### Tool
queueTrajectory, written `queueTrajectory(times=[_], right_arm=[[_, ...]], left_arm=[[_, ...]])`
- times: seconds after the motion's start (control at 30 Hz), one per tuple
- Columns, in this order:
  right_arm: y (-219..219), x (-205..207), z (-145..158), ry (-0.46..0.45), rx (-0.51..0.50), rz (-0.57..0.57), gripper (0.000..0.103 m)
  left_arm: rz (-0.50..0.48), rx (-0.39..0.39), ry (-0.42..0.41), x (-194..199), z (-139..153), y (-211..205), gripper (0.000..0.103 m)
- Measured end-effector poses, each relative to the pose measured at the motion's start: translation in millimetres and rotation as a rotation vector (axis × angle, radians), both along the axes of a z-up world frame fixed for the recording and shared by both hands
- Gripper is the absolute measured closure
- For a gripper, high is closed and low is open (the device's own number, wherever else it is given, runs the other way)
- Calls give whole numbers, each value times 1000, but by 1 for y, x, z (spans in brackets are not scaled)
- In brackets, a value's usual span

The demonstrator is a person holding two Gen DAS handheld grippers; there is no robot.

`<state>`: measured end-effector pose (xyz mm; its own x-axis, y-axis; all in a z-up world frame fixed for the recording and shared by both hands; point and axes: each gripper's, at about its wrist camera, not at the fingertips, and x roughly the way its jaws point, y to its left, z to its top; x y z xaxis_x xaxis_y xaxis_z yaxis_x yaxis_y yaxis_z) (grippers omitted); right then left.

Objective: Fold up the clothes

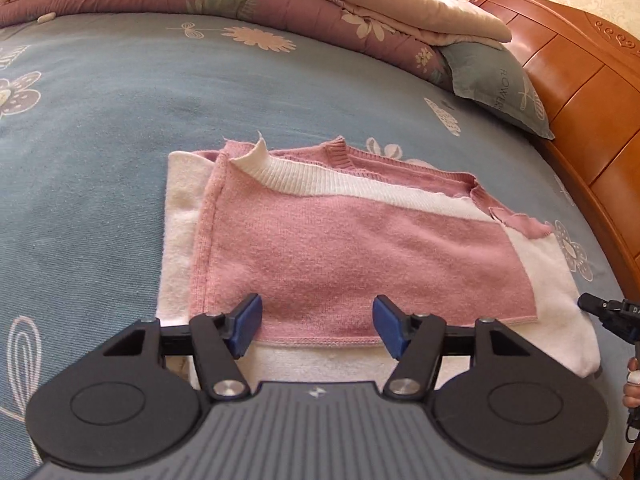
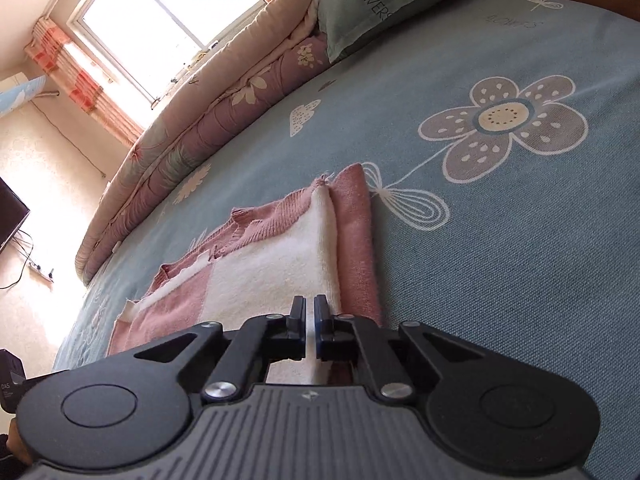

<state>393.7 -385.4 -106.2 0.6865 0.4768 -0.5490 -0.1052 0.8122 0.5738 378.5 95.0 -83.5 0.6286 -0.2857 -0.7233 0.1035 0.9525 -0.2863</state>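
Both tools angled down over sweater (image 1: 320, 248)

Bright window (image 2: 168, 28), orange curtains (image 2: 84, 84), cream walls (image 2: 52, 168), wooden headboard (image 1: 580, 92), blue floral bedsheet (image 1: 120, 128).

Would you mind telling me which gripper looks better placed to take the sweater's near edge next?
Probably the left gripper: open jaws straddle the sweater hem. The right gripper is nearly shut at its side edge.

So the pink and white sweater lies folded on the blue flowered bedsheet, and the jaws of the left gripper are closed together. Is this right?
Not quite. The left wrist view shows the left gripper with its jaws standing apart, open over the near edge of the sweater. The sweater does lie folded on the blue flowered bedsheet.
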Motion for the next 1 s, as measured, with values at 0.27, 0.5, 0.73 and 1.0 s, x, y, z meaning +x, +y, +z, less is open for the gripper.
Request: queueTrajectory(times=[0.27,0.5,0.73,1.0], right_arm=[[111,-57,44,-218,-657,336,38],[170,-109,12,-332,-1120,583,33],[186,-114,-16,-391,-1360,605,26],[228,-94,-22,-504,-1400,607,26]], left_arm=[[-397,540,-270,-83,15,-88,34],[-632,977,-370,-128,-18,-125,32],[-602,1101,-344,-116,-34,-120,32],[-660,1131,-438,-100,-42,-163,32]])
